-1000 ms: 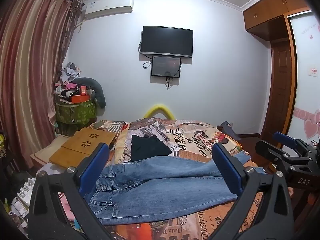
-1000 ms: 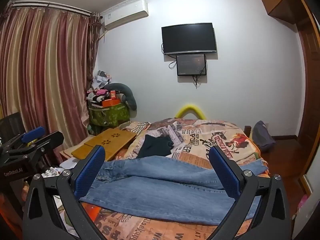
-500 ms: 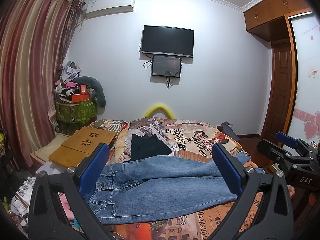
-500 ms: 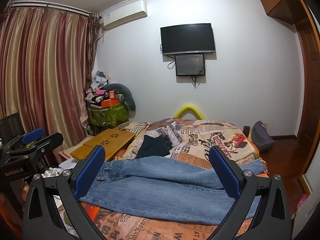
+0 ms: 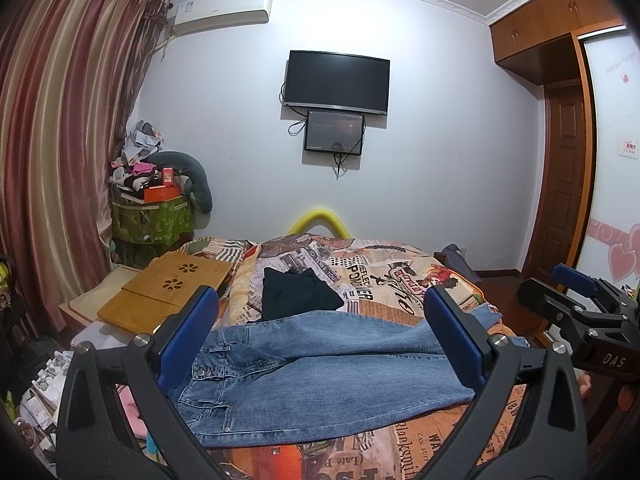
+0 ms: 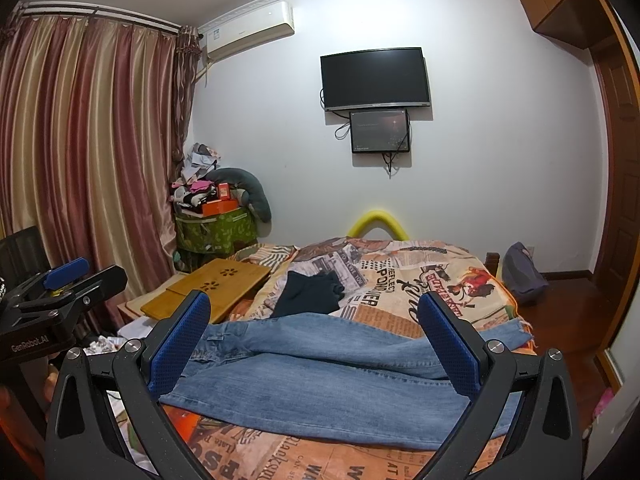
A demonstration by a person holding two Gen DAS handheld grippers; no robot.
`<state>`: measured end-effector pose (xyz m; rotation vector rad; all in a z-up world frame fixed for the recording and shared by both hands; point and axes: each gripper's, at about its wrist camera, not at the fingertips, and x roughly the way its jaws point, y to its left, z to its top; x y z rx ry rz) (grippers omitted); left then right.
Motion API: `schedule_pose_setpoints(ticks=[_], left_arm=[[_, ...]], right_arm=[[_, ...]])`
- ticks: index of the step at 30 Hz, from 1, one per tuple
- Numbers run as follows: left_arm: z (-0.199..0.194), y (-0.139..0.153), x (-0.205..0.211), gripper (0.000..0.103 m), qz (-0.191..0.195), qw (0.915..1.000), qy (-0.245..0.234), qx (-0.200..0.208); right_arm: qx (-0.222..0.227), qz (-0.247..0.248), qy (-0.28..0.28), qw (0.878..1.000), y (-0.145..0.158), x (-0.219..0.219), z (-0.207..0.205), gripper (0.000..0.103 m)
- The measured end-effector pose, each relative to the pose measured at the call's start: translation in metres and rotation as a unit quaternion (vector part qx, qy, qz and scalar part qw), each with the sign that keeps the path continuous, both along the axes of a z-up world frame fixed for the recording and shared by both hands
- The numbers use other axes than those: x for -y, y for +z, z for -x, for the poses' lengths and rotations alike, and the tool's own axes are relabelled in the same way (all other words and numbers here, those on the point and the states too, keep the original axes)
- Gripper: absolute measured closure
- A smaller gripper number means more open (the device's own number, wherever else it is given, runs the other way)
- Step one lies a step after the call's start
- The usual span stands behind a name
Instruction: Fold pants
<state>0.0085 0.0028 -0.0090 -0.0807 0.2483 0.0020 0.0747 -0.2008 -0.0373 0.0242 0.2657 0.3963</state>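
Observation:
Blue jeans [image 5: 320, 364] lie flat across the near part of the bed, waist to the left, legs to the right; they also show in the right wrist view [image 6: 328, 376]. My left gripper [image 5: 320, 336] is open and empty, held above and short of the jeans. My right gripper [image 6: 316, 336] is open and empty too, likewise short of the jeans. Each gripper shows in the other's view: the right one at the right edge [image 5: 576, 300], the left one at the left edge [image 6: 68, 280].
A dark folded garment [image 5: 298, 294] lies on the patterned bedcover [image 5: 384, 276] behind the jeans. A bamboo lap desk [image 5: 168, 292] sits at the bed's left. Clutter piles stand left by the curtain [image 5: 52, 160]. A wooden door [image 5: 568, 184] is on the right.

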Motion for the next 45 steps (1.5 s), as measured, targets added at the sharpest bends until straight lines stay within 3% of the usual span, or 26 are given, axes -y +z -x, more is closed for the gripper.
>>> schedule_pose_setpoints(ticks=[36,45], left_arm=[[-0.004,0.002,-0.001,0.0,0.002,1.0,-0.007,-0.004],[-0.025,-0.003,-0.007,0.0,0.007,0.9995,-0.023,-0.021]], right_arm=[[-0.003,0.001,-0.004,1.0,0.01,0.002,0.0,0.0],[-0.014,0.01,-0.01,1.0,0.004,-0.004,-0.013,0.0]])
